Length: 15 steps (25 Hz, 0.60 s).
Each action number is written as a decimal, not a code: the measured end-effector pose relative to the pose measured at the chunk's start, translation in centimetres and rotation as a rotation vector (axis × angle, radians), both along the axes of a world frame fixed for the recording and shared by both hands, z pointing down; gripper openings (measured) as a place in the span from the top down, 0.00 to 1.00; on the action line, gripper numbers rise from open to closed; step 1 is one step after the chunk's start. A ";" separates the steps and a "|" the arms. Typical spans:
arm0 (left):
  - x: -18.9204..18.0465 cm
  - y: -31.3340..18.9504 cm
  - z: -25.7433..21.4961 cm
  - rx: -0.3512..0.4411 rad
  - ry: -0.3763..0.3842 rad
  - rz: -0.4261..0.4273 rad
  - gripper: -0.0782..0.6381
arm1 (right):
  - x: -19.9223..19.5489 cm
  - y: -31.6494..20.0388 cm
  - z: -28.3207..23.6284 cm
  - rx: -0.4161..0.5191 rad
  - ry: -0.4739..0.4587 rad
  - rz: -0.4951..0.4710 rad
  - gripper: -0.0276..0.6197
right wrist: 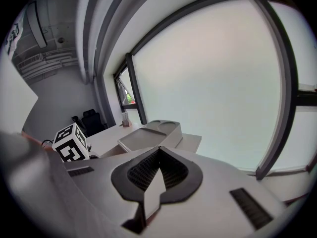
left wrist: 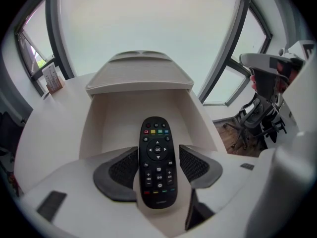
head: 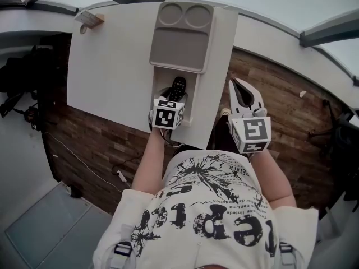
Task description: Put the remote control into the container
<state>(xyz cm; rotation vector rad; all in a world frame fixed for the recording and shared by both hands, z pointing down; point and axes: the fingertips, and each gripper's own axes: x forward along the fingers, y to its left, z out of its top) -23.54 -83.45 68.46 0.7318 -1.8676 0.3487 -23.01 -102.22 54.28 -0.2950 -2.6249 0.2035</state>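
Note:
A black remote control [head: 178,88] [left wrist: 157,162] sits between the pads of my left gripper [head: 170,104] [left wrist: 158,151], which is shut on its sides. The gripper points steeply down and holds the remote inside the open near compartment of the beige container [head: 180,43] [left wrist: 113,125]. The container's flat lid part [left wrist: 141,76] lies just beyond. My right gripper [head: 241,88] [right wrist: 159,150] is shut and holds nothing. It hangs to the right of the container, past the table's right edge. From there the container [right wrist: 148,135] shows ahead to the left.
The white table [head: 106,72] carries a small box [head: 90,19] [left wrist: 53,78] at its far left corner. The container's far end has two round recesses [head: 185,14]. Wood floor lies on both sides, with cables at the left and an office chair [left wrist: 262,113] at the right.

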 end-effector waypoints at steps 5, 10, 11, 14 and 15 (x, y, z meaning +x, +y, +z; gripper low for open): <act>0.0 -0.9 -1.1 0.023 -0.107 0.034 0.32 | -0.1 -0.5 -0.2 0.001 -0.004 0.009 0.96; -0.7 -0.4 -3.2 0.017 -0.232 0.003 0.32 | -0.1 -0.3 -0.7 0.009 -0.011 0.010 0.96; -0.9 -0.3 -3.8 0.022 -0.256 -0.005 0.32 | -0.1 -0.2 -0.9 0.010 -0.014 0.008 0.96; -1.1 -0.2 -5.6 0.007 -0.303 0.043 0.34 | 0.1 0.3 -1.5 0.016 -0.028 0.000 0.96; -1.0 -0.2 -6.4 0.005 -0.315 0.064 0.39 | 0.2 0.5 -1.8 0.017 -0.034 -0.003 0.96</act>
